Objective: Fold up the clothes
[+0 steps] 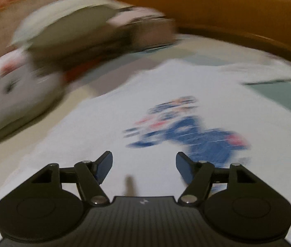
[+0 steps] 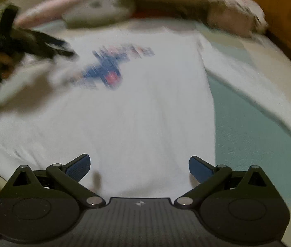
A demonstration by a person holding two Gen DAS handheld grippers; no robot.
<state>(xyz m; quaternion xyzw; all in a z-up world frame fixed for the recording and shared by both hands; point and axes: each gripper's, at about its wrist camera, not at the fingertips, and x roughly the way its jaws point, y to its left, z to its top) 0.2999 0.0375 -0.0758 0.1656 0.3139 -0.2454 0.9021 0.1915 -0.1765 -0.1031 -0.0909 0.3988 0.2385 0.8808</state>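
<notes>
Bed (image 2: 254, 135) under white printed T-shirt (image 2: 137, 107), left gripper (image 1: 144, 158) and right gripper (image 2: 139, 162) angled downward above it, fingers wide, empty.

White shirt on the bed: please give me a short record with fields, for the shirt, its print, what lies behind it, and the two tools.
shirt: white shirt, spread flat on a bed sheet
print: blue and red picture on the chest, blurred
behind shirt: pile of pale clothes, blurred
left tool: left tool open, nothing between its fingers, above the shirt
right tool: right tool open, empty, above the lower part of the shirt
</notes>
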